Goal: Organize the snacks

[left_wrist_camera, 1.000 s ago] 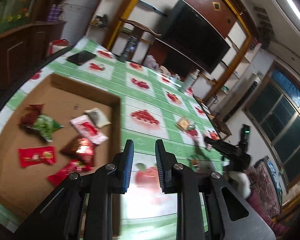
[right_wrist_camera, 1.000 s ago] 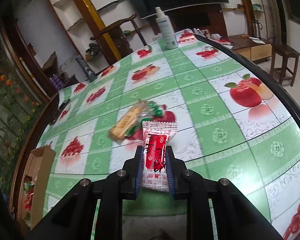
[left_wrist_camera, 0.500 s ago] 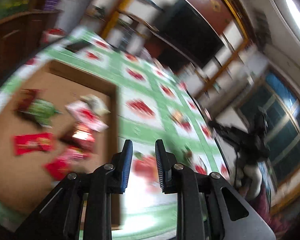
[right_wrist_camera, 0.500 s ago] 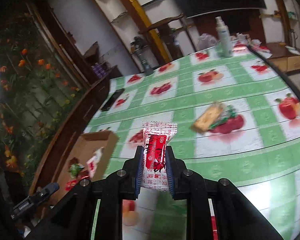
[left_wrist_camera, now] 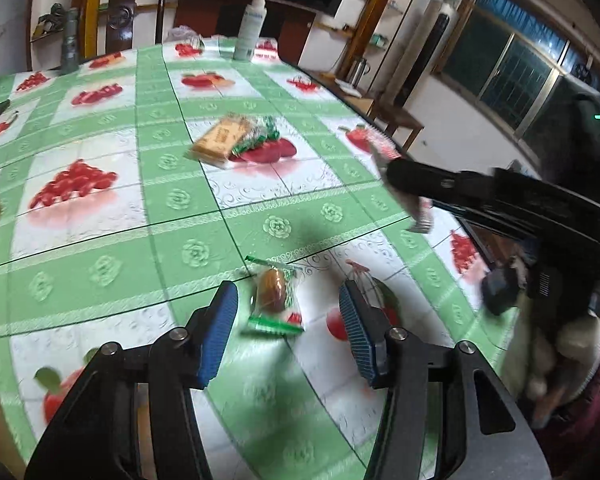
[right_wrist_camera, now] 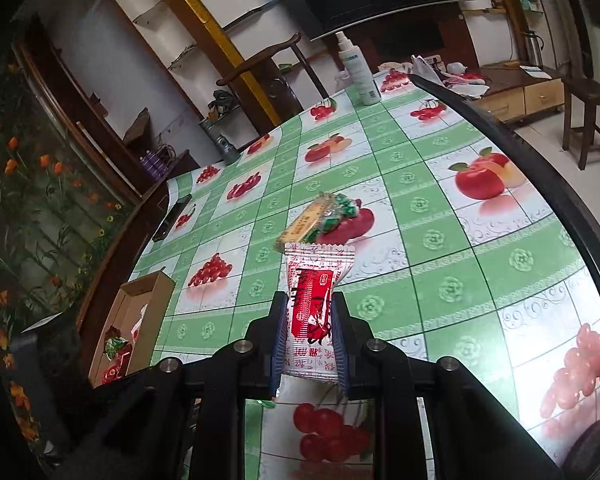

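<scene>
1. Left wrist view: the left gripper (left_wrist_camera: 288, 320) is hanging low over the green-and-white fruit-print tablecloth (left_wrist_camera: 100, 240) with its blue-padded jaws spread wide and holding nothing.
2. Between the jaws, a small clear plastic packet with green ends and a brown pastry inside (left_wrist_camera: 275, 300) is lying flat on the cloth, touching neither pad.
3. That packet is looking light and crinkly, and the pastry probably crushes easily; squeezing gently across the middle of the pastry, rather than the thin sealed ends, seems safest.
4. Farther off, a flat orange cracker packet (left_wrist_camera: 220, 140) is lying against a green-wrapped sweet (left_wrist_camera: 260, 138).
5. At the right edge, the right gripper (left_wrist_camera: 404, 184) is reaching over the table, a pale wrapper showing at its tip.
6. Right wrist view: the right gripper (right_wrist_camera: 310, 332) is clamping a white-and-red sealed foil sachet (right_wrist_camera: 314, 304) around its lower middle, with the serrated top standing upright above the jaws.
7. The sachet is looking thin, soft and slick; the grip across its filled body seems firmer than a pinch on the crimped edge.
8. At the left table edge, a shallow brown cardboard box (right_wrist_camera: 140, 312) is holding several red and green snacks, well apart from the sachet.
9. The cracker packet and green sweet are lying just beyond the sachet's top.
</scene>
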A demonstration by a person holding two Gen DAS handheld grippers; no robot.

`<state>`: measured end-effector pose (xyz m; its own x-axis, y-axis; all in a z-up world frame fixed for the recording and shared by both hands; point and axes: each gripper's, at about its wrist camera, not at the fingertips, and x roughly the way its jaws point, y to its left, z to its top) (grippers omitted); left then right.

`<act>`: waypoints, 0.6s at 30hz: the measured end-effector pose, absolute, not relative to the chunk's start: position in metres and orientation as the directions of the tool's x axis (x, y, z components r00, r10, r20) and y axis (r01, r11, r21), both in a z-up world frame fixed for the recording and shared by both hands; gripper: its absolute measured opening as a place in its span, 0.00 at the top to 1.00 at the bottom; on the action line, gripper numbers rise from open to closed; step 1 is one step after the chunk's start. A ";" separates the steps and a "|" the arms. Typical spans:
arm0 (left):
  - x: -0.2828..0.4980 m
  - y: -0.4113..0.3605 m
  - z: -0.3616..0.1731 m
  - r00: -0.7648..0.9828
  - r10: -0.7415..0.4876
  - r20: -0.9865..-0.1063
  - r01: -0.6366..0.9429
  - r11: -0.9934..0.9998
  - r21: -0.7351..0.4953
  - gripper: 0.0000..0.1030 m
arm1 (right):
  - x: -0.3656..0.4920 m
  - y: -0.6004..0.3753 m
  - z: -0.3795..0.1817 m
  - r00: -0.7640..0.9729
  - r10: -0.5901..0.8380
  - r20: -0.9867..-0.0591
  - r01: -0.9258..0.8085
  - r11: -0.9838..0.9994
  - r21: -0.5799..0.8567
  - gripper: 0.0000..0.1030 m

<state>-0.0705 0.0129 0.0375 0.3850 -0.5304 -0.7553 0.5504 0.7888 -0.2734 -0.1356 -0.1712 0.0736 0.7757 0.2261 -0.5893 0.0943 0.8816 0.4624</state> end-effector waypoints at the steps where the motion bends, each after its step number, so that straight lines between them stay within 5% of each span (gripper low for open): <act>1: -0.069 0.009 0.033 0.387 -0.511 -0.767 0.547 0.797 -0.255 0.51 | -0.136 -0.173 0.072 0.775 0.229 -0.589 0.095 0.880 0.466 0.78; 7: -0.070 -0.004 0.020 0.377 -0.479 -0.792 0.559 0.800 -0.218 0.51 | -0.136 -0.170 0.061 0.763 0.248 -0.597 0.084 0.878 0.472 0.78; 10: -0.069 -0.002 0.018 0.380 -0.483 -0.789 0.559 0.799 -0.220 0.79 | -0.135 -0.164 0.056 0.755 0.256 -0.603 0.077 0.879 0.470 0.78; 18: -0.066 0.022 0.027 0.413 -0.506 -0.757 0.505 0.819 -0.271 0.81 | -0.136 -0.151 0.053 0.748 0.258 -0.612 0.060 0.891 0.449 0.78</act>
<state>-0.0664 0.0223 0.0273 0.4134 -0.5056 -0.7573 0.5050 0.8193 -0.2713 -0.1361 -0.1508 0.0528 0.7479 0.2579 -0.6117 0.0602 0.8913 0.4494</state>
